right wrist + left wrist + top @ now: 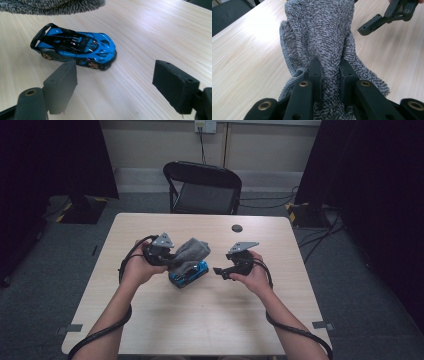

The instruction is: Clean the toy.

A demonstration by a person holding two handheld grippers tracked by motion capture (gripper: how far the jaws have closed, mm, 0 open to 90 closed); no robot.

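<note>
The left gripper (172, 256) clamps a grey terry cloth (190, 254), which hangs over the rear of a blue toy sports car (189, 273) standing on the wooden table (210, 320). The right gripper (220, 271), jaws wide apart and empty, sits just beside the car. The right gripper view reveals the car's gold wheels; the high view adds a folding chair (204, 187) and a small dark disc (237, 228).

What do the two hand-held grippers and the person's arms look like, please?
Both the left gripper and the right gripper are black, each topped by a grey three-cornered plate. Their jaws are blocky black bars with small holes and brass-coloured pivot rings. A thick black cable trails from each gripper back along the forearm. The forearms are bare; no sleeves or gloves show.
</note>
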